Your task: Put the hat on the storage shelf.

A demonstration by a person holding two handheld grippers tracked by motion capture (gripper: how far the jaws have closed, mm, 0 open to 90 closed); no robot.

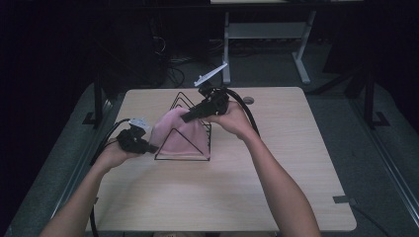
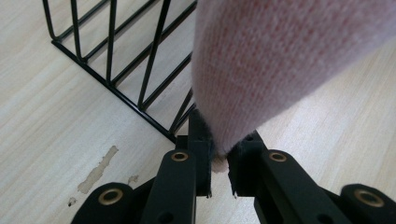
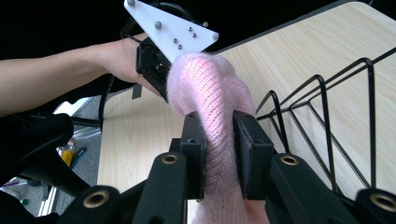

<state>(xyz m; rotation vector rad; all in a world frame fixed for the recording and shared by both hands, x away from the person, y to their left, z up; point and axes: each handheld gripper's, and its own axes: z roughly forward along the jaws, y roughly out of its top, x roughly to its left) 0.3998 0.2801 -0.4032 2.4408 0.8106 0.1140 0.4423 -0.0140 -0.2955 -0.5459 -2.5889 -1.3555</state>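
A pink knitted cloth (image 1: 179, 132) hangs draped over a black wire rack (image 1: 184, 129) that stands just left of the middle of the light wooden tabletop (image 1: 276, 163), toward its far edge. From the high view the left gripper (image 1: 149, 147) sits at about nine o'clock of the rack, low by the tabletop, and the left gripper view shows its jaws pinched on the bottom edge of the cloth (image 2: 280, 65), the fabric rising out of them and hiding much of the rack's bars (image 2: 112, 60) behind. The right gripper (image 1: 187, 117) reaches in from about two o'clock, above the rack's top, its grey three-cornered plate tilted up behind the hand. In the right gripper view its jaws are clamped on a bunched, rope-like fold of the cloth (image 3: 212, 107), which runs on toward the left gripper (image 3: 163, 77) farther off; the rack's wire loops (image 3: 322, 126) stand at the right of that fold. Small pale scuff marks (image 2: 97, 171) show on the wood near the left gripper. Beyond the tabletop's far edge, at twelve o'clock, a white desk frame (image 1: 269, 37) and loose cables (image 1: 173, 69) lie on the dark floor.
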